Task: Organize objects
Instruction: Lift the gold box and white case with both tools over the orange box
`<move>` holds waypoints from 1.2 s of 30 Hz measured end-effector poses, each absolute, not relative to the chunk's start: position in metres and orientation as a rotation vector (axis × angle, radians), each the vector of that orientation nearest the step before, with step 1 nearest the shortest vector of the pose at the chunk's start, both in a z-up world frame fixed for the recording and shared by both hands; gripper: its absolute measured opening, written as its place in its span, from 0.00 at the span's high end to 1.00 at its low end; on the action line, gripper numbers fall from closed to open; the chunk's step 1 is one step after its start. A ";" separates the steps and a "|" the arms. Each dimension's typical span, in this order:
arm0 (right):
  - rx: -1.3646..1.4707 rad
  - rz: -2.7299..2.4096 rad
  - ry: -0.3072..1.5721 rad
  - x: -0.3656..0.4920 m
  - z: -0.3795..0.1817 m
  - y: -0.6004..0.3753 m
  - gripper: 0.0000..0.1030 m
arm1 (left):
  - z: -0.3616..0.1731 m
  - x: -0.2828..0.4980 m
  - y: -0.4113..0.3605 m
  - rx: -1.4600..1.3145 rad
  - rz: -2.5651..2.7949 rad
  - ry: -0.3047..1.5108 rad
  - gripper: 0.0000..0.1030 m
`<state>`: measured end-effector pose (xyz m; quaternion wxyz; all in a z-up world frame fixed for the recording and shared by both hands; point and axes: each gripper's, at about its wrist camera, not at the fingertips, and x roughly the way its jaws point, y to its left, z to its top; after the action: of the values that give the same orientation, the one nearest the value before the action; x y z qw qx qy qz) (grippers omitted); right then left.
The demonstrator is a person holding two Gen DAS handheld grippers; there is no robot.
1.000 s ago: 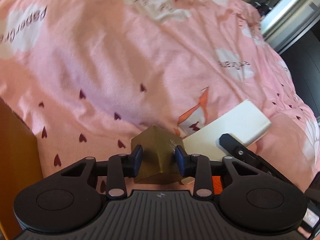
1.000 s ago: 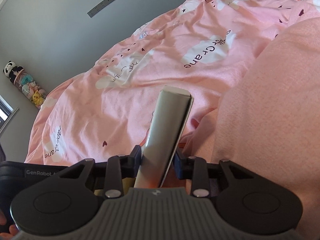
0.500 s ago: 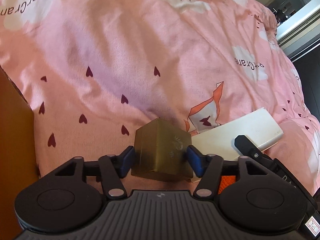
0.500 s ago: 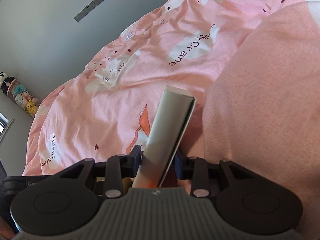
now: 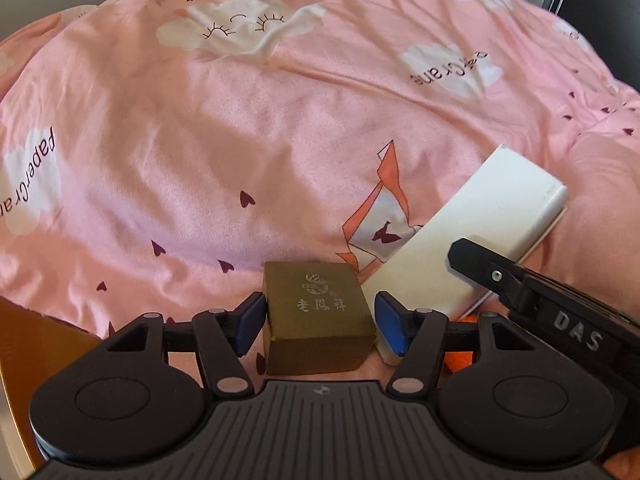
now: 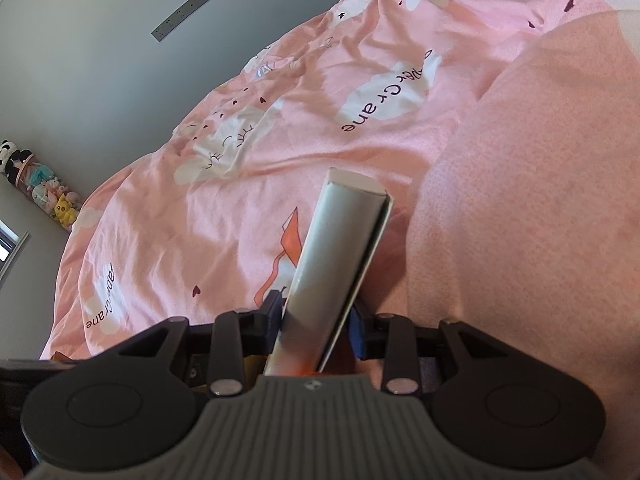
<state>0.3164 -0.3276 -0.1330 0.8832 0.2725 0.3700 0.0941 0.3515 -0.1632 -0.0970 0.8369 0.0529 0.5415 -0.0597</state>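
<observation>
The left tool stood wide, its jaws having just been opening, with the small gold-brown cardboard box bearing silver characters on its lid between them. The blue pads on both sides were clear of the box's walls, a thin gap showing at the 9 o'clock side and a wider one at the 3 o'clock side, so the box was not gripped and sat on the pink duvet with white clouds and dark hearts covering the bed. Just beside the box, toward 2 o'clock in the left wrist view, the long flat white rectangular box slanted up across the duvet, and the black body of the right tool came in from 3 o'clock to meet it; an orange patch showed below that box near the left tool's right finger. In the right wrist view the right tool was narrow and clamped on the white box, seen edge-on, with the pads pressing its two broad faces and the box running up toward 1 o'clock from the tool. A plain pink textured blanket or pillow bulged at 3 o'clock of the white box. A grey wall with a pale strip fixed to it filled the 10 o'clock corner, and a stack of small plush toys stood at 9 o'clock.
</observation>
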 end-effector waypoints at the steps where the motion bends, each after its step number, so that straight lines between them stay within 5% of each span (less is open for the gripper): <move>1: 0.565 0.199 0.770 0.316 -0.133 -0.327 0.65 | -0.099 0.355 -0.166 0.132 -0.115 1.163 0.29; 11: 0.551 0.210 0.768 0.315 -0.131 -0.325 0.65 | -0.111 0.362 -0.174 0.250 -0.109 1.178 0.35; 19: 0.431 0.263 0.687 0.301 -0.106 -0.311 0.68 | -0.046 0.328 -0.131 0.038 -0.219 1.088 0.35; 28: 0.190 0.400 0.555 0.270 -0.038 -0.263 0.70 | 0.048 0.257 -0.038 -0.032 -0.147 0.937 0.35; 36: -0.170 0.705 0.394 0.219 0.035 -0.159 0.70 | 0.054 0.204 0.056 -0.054 0.049 0.946 0.35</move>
<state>0.2190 -0.1588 0.0347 0.9160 -0.0825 0.1914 0.3427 0.2038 0.0560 0.0543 0.8895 -0.0259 0.4555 0.0234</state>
